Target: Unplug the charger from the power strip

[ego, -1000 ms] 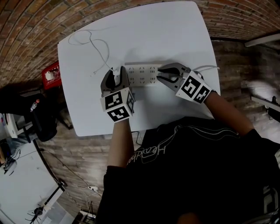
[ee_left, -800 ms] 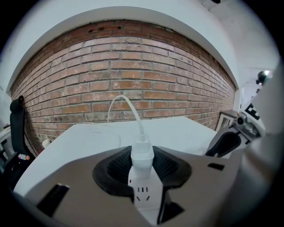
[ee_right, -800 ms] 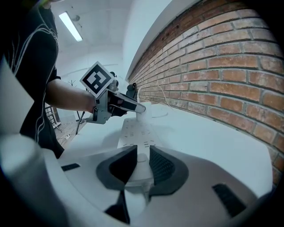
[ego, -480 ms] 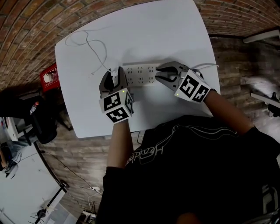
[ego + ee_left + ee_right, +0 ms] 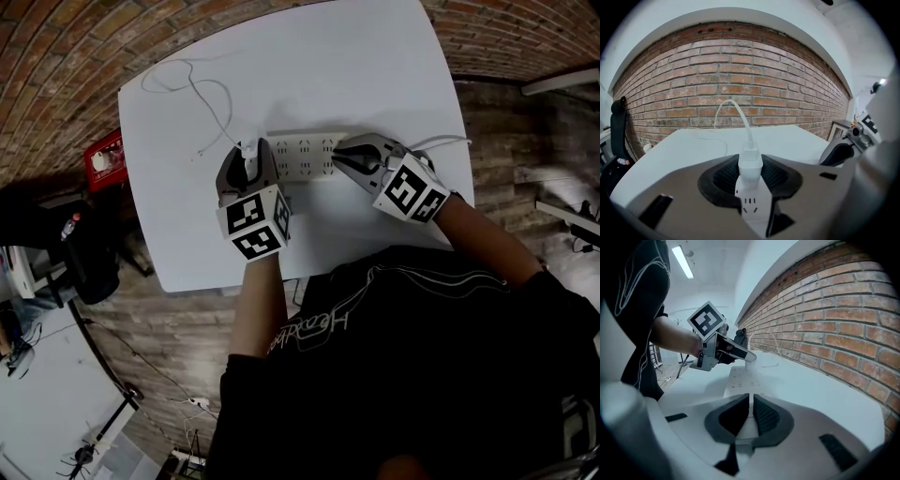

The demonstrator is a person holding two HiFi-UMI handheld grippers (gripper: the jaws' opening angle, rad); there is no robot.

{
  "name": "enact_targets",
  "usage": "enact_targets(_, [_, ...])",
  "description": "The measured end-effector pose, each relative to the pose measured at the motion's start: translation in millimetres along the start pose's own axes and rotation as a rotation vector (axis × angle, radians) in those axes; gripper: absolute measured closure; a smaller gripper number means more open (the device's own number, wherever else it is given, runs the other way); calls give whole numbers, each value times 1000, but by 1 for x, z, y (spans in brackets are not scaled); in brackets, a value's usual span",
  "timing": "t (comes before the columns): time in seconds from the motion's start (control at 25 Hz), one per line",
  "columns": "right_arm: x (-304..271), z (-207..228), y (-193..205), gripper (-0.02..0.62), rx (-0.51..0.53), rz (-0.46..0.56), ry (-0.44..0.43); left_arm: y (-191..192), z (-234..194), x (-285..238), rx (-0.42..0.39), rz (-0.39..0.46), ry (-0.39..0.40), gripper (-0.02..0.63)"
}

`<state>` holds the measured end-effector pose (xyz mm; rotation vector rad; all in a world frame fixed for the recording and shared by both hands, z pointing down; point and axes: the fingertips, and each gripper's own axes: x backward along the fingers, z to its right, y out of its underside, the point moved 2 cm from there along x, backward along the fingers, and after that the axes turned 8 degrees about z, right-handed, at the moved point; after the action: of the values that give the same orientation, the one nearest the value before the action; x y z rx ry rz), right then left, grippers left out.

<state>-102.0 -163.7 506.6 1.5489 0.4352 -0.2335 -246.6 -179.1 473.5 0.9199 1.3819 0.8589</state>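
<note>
A white power strip (image 5: 305, 157) lies across the middle of the white table (image 5: 356, 66). A white charger (image 5: 248, 154) is plugged into its left end, and its thin cable (image 5: 202, 94) loops away to the far left. My left gripper (image 5: 246, 169) is shut on the charger; in the left gripper view its pads flank the charger (image 5: 750, 164) above the strip (image 5: 755, 206). My right gripper (image 5: 345, 159) sits over the strip's right end. Its jaws have just been closing and now stand shut (image 5: 751, 416), with only a thin white slit between the pads and nothing I can make out held there.
The strip's own cord (image 5: 445, 143) runs off the table's right edge. A red crate (image 5: 111, 159) and a black chair (image 5: 94, 267) stand on the floor to the left of the table. The person's torso is close to the near table edge.
The right gripper's jaws, open around the strip's right end before, have come together. The left gripper keeps its hold on the charger and has not moved.
</note>
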Motion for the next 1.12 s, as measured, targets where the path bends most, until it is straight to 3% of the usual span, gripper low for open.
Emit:
enact_targets(0.24, [-2, 1, 1, 578, -42, 1, -17, -2, -2, 0, 1, -18, 13, 474])
enact_targets(0.4, [-3, 1, 0, 578, -56, -14, -23, -2, -4, -1, 50, -23, 29, 472])
enact_targets(0.64, [-3, 2, 0, 578, -62, -7, -22, -5, 0, 1, -73, -17, 8, 472])
enact_targets(0.84, [-3, 1, 1, 578, -53, -8, -23, -2, -6, 0, 79, -36, 60, 471])
enact_targets(1.0, [-2, 1, 0, 578, -59, 0, -19, -7, 0, 3, -104, -23, 33, 469])
enact_targets(1.04, [-3, 1, -1, 578, -59, 1, -19, -8, 0, 3, -102, -23, 31, 468])
enact_targets(1.12, [-3, 1, -1, 578, -58, -2, -24, -6, -3, 2, 7, -33, 47, 472])
